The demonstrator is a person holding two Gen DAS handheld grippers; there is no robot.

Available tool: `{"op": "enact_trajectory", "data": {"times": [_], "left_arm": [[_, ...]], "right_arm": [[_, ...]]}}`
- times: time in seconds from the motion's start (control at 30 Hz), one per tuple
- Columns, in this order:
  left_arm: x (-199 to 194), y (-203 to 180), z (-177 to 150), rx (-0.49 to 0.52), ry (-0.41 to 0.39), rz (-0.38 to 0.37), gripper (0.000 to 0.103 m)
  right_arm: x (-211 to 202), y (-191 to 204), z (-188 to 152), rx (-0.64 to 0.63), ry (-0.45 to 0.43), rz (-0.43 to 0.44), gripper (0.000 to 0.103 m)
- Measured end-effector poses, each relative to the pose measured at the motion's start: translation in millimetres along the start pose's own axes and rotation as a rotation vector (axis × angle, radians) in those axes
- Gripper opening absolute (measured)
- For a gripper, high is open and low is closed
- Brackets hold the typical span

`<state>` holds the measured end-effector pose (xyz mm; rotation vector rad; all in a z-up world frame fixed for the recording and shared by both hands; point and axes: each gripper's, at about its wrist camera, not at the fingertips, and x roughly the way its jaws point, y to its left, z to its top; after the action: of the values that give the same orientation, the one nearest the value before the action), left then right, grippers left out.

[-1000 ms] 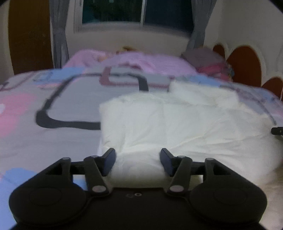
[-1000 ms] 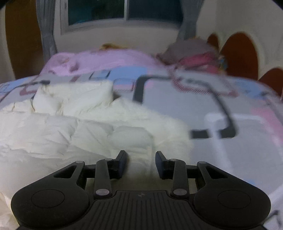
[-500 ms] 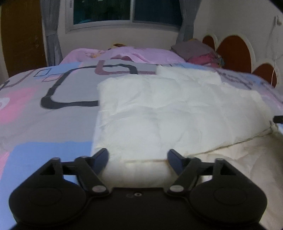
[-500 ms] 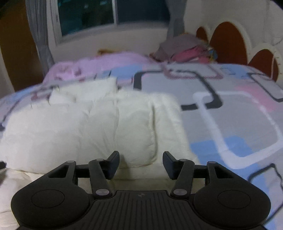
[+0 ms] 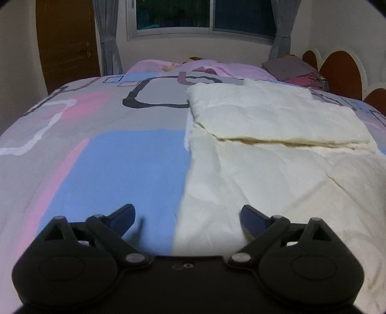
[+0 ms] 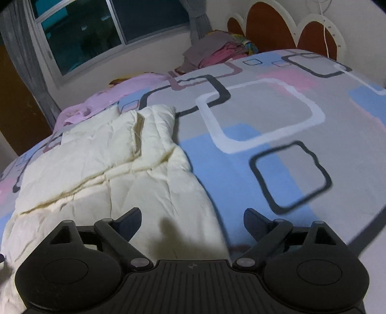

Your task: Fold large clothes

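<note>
A cream quilted garment (image 5: 272, 154) lies flat on the bed, its far part folded over onto the near part, with a fold edge across the middle. It also shows in the right wrist view (image 6: 103, 174). My left gripper (image 5: 187, 217) is open and empty above the garment's near left edge. My right gripper (image 6: 191, 221) is open and empty above the garment's near right edge.
The bed cover (image 5: 101, 154) is patterned in blue, pink and grey. A pink blanket (image 5: 200, 68) lies at the far end. A pile of folded clothes (image 6: 217, 48) sits by the headboard (image 6: 284, 31). A window (image 5: 205, 14) and a brown door (image 5: 67, 41) are behind.
Both grippers opened wider, let go of the garment and pulled back toward its near end. The folded-over part now lies flat on the lower part.
</note>
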<state>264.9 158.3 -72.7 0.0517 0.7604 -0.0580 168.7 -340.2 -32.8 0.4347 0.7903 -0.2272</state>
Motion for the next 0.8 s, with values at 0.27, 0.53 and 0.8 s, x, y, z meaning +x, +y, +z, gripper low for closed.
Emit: {"op": "enact_trajectory", "data": {"times": [0.27, 0.53, 0.8], "left_arm": [[-34, -27, -29, 0.04, 0.025, -0.001, 0.094], [-51, -22, -55, 0.001, 0.039, 0.003, 0.094], [-54, 1, -71, -0.149, 0.08, -0.105, 0.075]], "right_arm": [[-31, -21, -41, 0.014, 0.021, 0.054, 0.091], [-48, -41, -60, 0.057, 0.034, 0.078, 0.091], [-56, -56, -69, 0.112, 0.036, 0.11, 0.091]]}}
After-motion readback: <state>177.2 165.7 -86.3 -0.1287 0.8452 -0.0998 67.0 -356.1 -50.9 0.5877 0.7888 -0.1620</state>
